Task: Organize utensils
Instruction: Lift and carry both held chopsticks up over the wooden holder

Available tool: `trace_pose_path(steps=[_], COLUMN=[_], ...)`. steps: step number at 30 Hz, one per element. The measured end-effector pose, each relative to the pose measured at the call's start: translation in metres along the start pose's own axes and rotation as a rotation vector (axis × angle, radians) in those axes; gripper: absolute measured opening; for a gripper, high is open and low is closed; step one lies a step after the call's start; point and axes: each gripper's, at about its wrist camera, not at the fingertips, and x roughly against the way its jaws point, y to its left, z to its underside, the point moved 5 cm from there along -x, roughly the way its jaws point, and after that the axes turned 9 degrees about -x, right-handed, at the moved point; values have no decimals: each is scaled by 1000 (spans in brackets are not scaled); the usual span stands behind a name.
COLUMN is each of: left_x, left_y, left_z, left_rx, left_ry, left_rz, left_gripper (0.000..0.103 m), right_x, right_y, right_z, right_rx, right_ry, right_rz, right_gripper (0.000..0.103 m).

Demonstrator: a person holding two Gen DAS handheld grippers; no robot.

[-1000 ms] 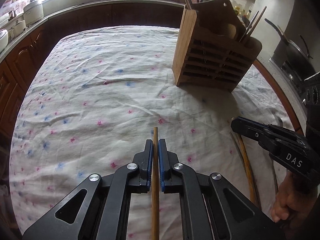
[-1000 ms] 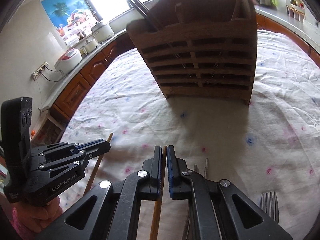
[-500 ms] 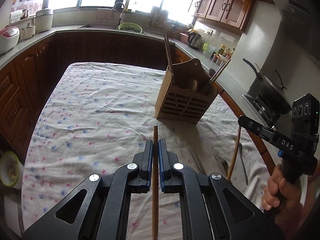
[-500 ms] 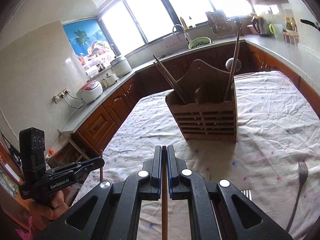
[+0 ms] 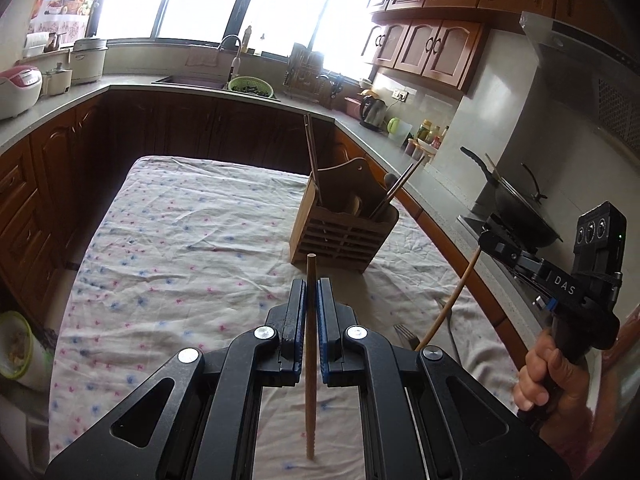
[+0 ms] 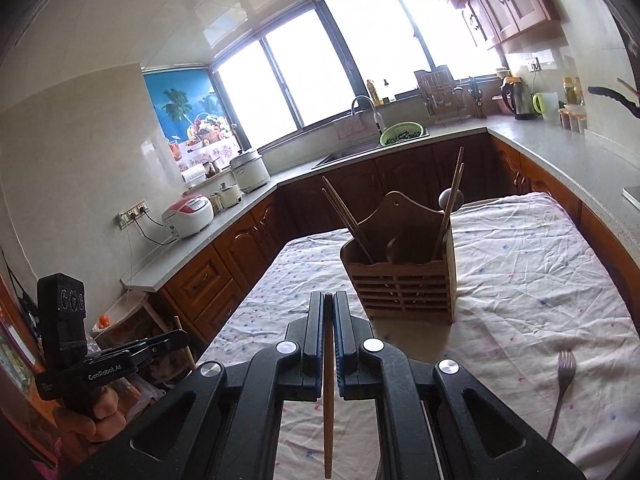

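Left gripper [image 5: 311,300] is clamped on 1 chopstick [image 5: 310,360], right gripper [image 6: 328,312] on another chopstick [image 6: 328,392], each held lengthwise, likely for dropping into the holder [image 6: 400,284].

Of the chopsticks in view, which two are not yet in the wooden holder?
The one clamped in the left gripper and the one clamped in the right gripper. The other chopsticks already stand leaning in the wooden holder.

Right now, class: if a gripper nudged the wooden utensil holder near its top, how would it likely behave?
The wooden utensil holder looks tall on a narrow base, so a high push might tip it. It stands on a wrinkled tablecloth, so it would probably drag rather than slide. The chopsticks leaning in it would likely rattle or shift.
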Motion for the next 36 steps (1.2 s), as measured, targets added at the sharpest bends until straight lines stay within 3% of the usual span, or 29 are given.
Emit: trace_pose_path(steps=[23, 36], left_x=[1, -13], left_y=[-5, -8], left_z=[-48, -110], left_rx=[-11, -20], left_ry=[-101, -207], left_rz=[9, -1], left_gripper=[5, 5], right_x=[16, 4], right_y=[-22, -28], right_z=[-39, -92], right_rx=[-20, 13], right_ry=[-137, -237], right_rz=[42, 71], right_gripper=[5, 5])
